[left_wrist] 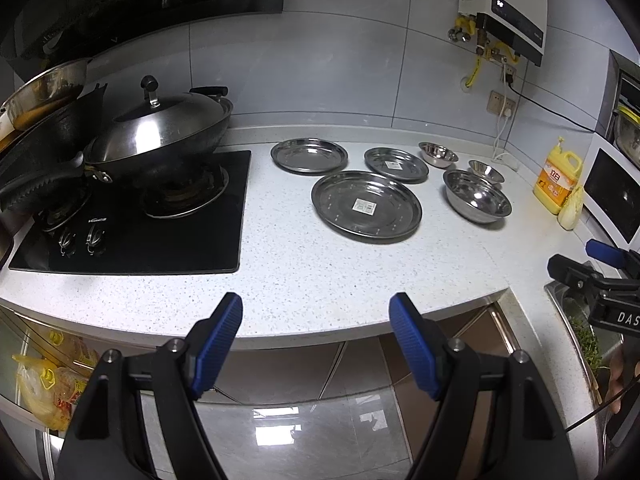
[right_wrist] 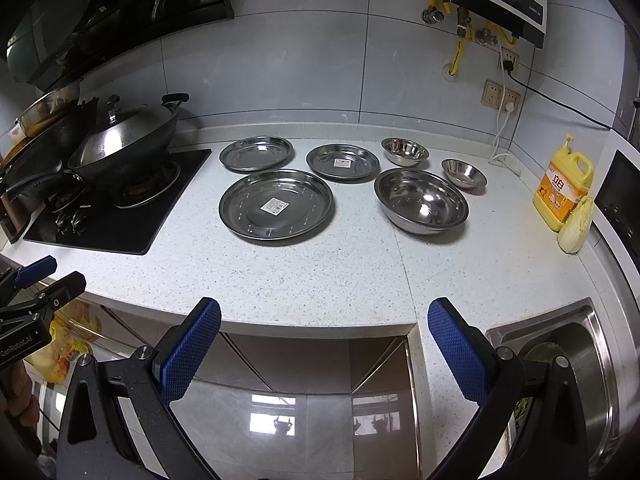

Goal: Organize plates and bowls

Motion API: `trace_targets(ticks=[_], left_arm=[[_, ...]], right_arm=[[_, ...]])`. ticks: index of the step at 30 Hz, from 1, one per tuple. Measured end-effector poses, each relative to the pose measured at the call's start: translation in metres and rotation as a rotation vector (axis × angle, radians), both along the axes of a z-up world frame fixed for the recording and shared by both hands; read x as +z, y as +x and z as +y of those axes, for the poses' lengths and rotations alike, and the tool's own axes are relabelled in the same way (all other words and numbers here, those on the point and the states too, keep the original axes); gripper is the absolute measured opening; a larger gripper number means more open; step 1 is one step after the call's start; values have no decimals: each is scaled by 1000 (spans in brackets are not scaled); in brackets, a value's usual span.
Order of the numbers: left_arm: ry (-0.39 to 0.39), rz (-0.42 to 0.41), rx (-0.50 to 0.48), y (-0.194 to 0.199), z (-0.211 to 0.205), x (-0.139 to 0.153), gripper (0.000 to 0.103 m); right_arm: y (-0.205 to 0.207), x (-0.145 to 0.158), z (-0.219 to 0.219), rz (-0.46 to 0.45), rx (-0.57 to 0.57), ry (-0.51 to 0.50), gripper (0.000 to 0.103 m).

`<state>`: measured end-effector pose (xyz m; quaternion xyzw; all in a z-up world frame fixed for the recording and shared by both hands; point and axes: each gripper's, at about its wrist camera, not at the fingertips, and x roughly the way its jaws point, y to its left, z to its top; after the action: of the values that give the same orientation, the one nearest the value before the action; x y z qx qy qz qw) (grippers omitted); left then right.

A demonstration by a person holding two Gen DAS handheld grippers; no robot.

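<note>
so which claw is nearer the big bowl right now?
Right, by a modest margin. The right claw hangs open off the counter edge, nearly in line with the big bowl. The left claw is also open and off the edge, further toward the stove.

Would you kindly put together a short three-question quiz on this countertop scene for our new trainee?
1. How many steel plates and how many steel bowls lie on the countertop?
2. True or false: the largest plate is stacked on the largest bowl.
3. What stands beside the yellow detergent bottle: A) cabbage, B) kettle, C) cup?

Key: 1. Three plates, three bowls. 2. False; they lie apart. 3. A.
</note>
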<state>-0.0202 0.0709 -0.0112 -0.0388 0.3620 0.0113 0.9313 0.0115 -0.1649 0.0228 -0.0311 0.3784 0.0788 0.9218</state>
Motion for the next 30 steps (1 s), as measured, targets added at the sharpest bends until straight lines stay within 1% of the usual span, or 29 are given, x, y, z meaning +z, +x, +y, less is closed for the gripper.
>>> trace_targets(ticks=[8, 12, 15, 20, 23, 26, 30], left_arm=[[-13, 16, -2, 10, 3, 0, 75], [-28, 9, 3, 23, 9, 7, 75], [-43, 13, 12, 41, 15, 10, 75], [-69, 50, 45, 93, 22, 6, 75], [-83, 85, 70, 132, 24, -4, 75], [-74, 130, 99, 179, 24, -21, 75], [-77, 200, 125, 236, 21, -50, 75]], right_arm=[[8, -1, 3, 1, 14, 2, 102], [18, 5, 15, -10, 35, 1, 102], [33, 10, 27, -18, 59, 4, 102], [67, 6, 45, 3, 89, 23, 102], [97, -5, 57, 36, 114, 28, 102], [133, -23, 64, 73, 132, 26, 102], [189, -60, 66, 154, 147, 30, 102]])
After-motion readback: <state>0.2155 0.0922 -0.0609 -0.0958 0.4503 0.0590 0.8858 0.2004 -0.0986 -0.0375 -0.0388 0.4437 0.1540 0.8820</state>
